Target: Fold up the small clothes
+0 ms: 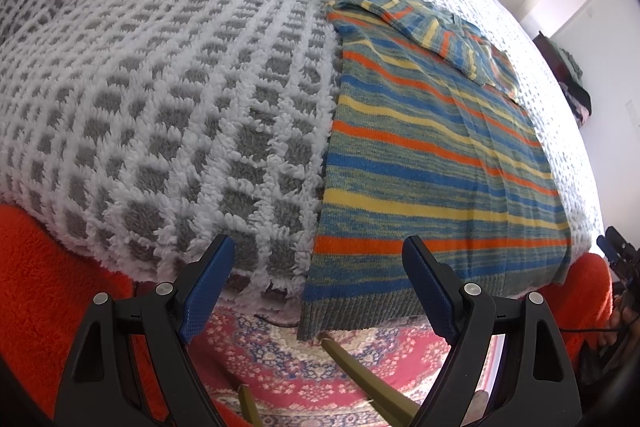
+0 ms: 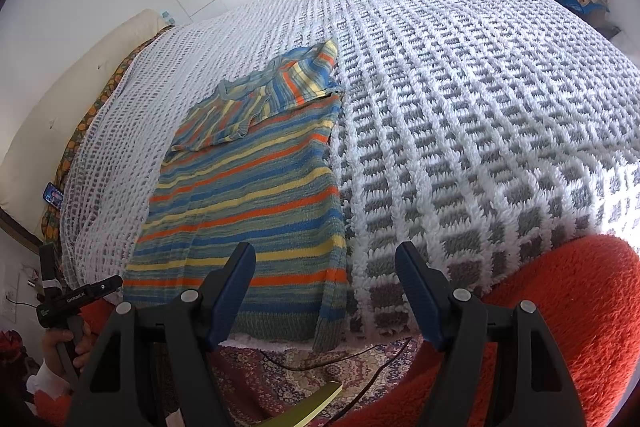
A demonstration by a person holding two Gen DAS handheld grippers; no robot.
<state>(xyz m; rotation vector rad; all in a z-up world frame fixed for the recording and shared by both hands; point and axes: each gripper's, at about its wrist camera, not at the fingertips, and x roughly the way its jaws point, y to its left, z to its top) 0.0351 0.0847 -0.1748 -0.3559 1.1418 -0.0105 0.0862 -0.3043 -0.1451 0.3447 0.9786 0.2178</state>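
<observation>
Both tools, left tool [image 1: 318, 287] and right tool [image 2: 325, 291], hang released over the half-folded striped sweater's [image 1: 432, 155] hem, poised to grasp it.

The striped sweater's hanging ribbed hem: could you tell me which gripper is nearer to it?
Hard to tell. The left gripper hovers open by the hem's left corner, the right gripper open by its right corner.

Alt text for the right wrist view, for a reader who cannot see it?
A striped knit sweater lies flat on a white and grey blanket covering a bed, sleeves folded across its top, hem hanging over the near edge. The right tool hovers open and empty above the hem.
</observation>
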